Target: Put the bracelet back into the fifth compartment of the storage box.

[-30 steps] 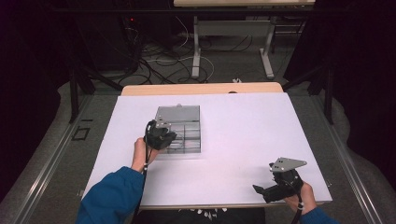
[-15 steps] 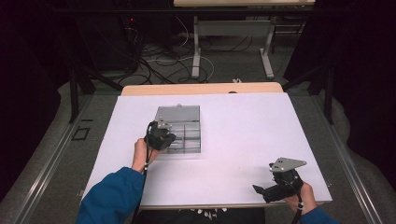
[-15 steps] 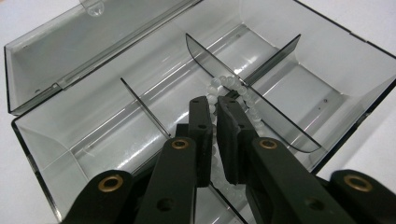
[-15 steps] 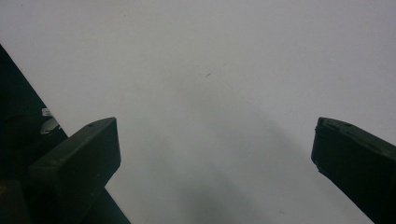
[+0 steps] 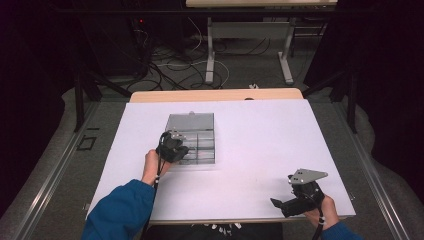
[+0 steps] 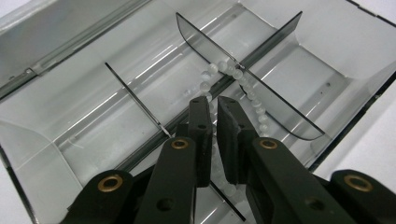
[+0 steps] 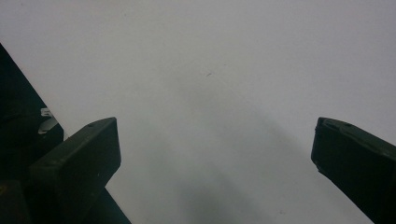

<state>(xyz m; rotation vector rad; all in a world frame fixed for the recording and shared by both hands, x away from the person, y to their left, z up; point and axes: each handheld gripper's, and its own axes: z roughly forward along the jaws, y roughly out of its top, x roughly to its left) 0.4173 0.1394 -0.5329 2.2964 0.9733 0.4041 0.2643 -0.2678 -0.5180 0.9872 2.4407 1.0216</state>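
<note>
Left gripper clamped on bead string between dividers of the clear box — right gripper, jaws apart, held over bare table edge.

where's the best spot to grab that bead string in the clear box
Grip the bead string on its free run beside the curved divider, coming from above with jaws across the strand: it drapes over the partition, and the walls block any sideways approach. The left hand-held gripper pinches it so.
</note>
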